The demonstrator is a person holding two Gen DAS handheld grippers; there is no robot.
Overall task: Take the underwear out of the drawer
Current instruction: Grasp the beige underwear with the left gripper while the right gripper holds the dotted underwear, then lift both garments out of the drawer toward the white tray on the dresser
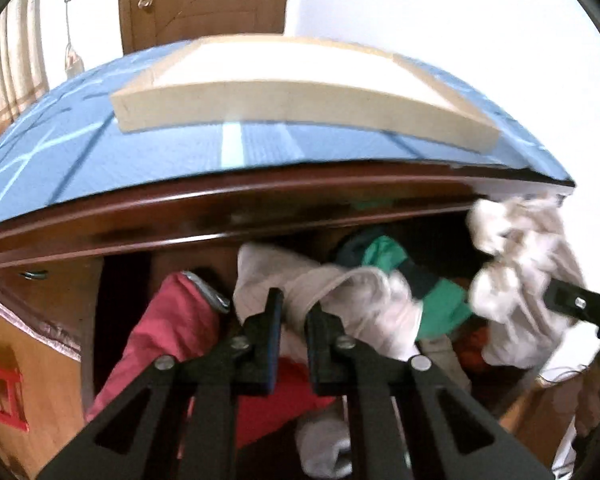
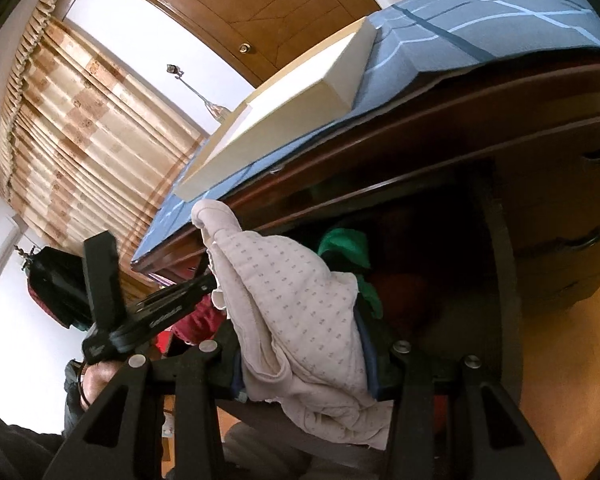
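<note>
dark wooden dresser (image 1: 220, 216) at twelve o'clock: left gripper (image 1: 294, 320) pinches white underwear (image 1: 340, 292), right gripper (image 2: 304, 364) clamps dotted underwear (image 2: 292, 300); lifting clear seems next.

Underwear (image 2: 300, 304): pale beige, small grey dot print. Cloth (image 1: 80, 148) on dresser top: blue, light and dark lines. Box (image 1: 300, 96): cream. Dresser (image 2: 500, 120): dark red-brown. In drawer: green garment (image 1: 384, 256), pink-red garment (image 1: 172, 320). Curtain (image 2: 80, 120): tan stripes. Grippers black.
</note>
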